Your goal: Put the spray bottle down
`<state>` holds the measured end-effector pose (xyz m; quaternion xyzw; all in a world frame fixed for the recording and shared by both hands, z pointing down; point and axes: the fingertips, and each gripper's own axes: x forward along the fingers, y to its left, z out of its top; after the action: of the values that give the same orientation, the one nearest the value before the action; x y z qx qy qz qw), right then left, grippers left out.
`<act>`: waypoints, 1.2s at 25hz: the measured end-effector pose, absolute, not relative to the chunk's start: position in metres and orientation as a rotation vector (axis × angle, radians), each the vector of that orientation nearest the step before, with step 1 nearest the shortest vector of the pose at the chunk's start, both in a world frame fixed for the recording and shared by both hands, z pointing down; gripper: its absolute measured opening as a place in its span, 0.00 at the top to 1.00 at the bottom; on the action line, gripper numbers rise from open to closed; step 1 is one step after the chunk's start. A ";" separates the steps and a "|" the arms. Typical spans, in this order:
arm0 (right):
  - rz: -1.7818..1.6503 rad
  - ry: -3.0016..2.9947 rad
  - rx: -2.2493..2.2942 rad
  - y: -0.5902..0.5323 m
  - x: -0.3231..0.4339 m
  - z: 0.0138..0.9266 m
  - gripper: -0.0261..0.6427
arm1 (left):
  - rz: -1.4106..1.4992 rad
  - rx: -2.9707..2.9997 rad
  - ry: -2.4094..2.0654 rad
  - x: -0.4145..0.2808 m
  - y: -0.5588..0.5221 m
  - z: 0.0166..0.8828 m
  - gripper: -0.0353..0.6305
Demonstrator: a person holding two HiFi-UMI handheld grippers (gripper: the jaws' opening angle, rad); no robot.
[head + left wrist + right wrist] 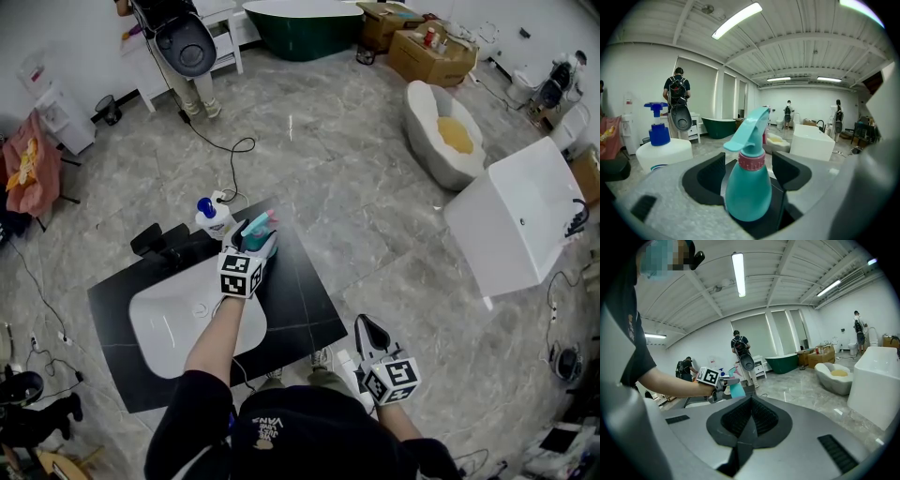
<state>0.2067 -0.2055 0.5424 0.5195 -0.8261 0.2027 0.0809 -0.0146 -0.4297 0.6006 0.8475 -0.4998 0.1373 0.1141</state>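
Observation:
A teal spray bottle [257, 229] [747, 190] with a pink collar stands upright between the jaws of my left gripper [251, 244] [749, 161], over the far edge of the black counter [300, 300]. The jaws stand wide, with a gap on each side of the bottle, so the pads do not press on it. The gripper body hides the bottle's base. My right gripper [370, 330] [749, 404] hangs low beside the person's body, off the counter, its jaws closed together with nothing in them.
A white basin [159, 328] is sunk in the counter, with a black tap [155, 242] behind it. A white pump bottle with a blue top [212, 216] [661, 145] stands left of the spray bottle. A white tub [516, 220], an oval basin [450, 136] and a cable [225, 145] lie on the floor.

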 end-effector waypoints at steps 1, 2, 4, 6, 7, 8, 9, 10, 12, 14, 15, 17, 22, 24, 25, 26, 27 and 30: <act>0.608 -2.474 1.552 -0.205 0.206 0.542 0.96 | 0.404 2.486 -1.467 -0.016 -0.427 0.600 0.48; 0.610 -2.476 1.552 -0.205 0.205 0.542 0.96 | 0.404 2.486 -1.468 -0.017 -0.425 0.599 0.48; 0.611 -2.484 1.548 -0.203 0.202 0.543 0.96 | 0.402 2.480 -1.475 -0.021 -0.419 0.599 0.48; 0.608 -2.493 1.541 -0.202 0.199 0.542 0.96 | 0.400 2.472 -1.487 -0.026 -0.411 0.599 0.48; 0.607 -2.497 1.536 -0.201 0.197 0.542 0.96 | 0.401 2.468 -1.494 -0.029 -0.406 0.598 0.48; 0.606 -2.502 1.530 -0.200 0.195 0.541 0.96 | 0.403 2.465 -1.502 -0.032 -0.402 0.597 0.48; 0.605 -2.507 1.524 -0.200 0.193 0.541 0.96 | 0.401 2.461 -1.509 -0.035 -0.397 0.597 0.48; 0.604 -2.511 1.517 -0.199 0.191 0.541 0.96 | 0.395 2.456 -1.514 -0.038 -0.392 0.596 0.48; 0.603 -2.519 1.503 -0.197 0.187 0.541 0.96 | 0.379 2.445 -1.521 -0.043 -0.380 0.595 0.48; 0.603 -2.527 1.489 -0.195 0.182 0.540 0.96 | 0.359 2.432 -1.531 -0.050 -0.368 0.594 0.48; 0.603 -2.532 1.482 -0.194 0.179 0.540 0.96 | 0.348 2.422 -1.537 -0.054 -0.361 0.593 0.48; 0.602 -2.541 1.465 -0.193 0.174 0.539 0.96 | 0.322 2.399 -1.547 -0.062 -0.346 0.591 0.48; 0.587 -2.572 1.415 -0.191 0.160 0.536 0.96 | 0.305 2.383 -1.562 -0.077 -0.305 0.583 0.49; 0.580 -2.585 1.397 -0.191 0.153 0.535 0.96 | 0.293 2.385 -1.565 -0.082 -0.290 0.578 0.49; 0.577 -2.592 1.387 -0.191 0.149 0.534 0.96 | 0.288 2.389 -1.565 -0.084 -0.282 0.576 0.49; 0.574 -2.599 1.377 -0.190 0.145 0.534 0.96 | 0.285 2.393 -1.566 -0.086 -0.274 0.573 0.49; 0.570 -2.606 1.365 -0.190 0.141 0.533 0.96 | 0.281 2.398 -1.569 -0.088 -0.266 0.570 0.51; 0.559 -2.629 1.328 -0.187 0.129 0.530 0.96 | 0.264 2.409 -1.586 -0.095 -0.243 0.558 0.60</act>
<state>0.1286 -0.1869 0.5299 0.4418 -0.8746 0.1861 0.0719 -0.0946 -0.2435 0.5576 0.8255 -0.5434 0.0903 0.1227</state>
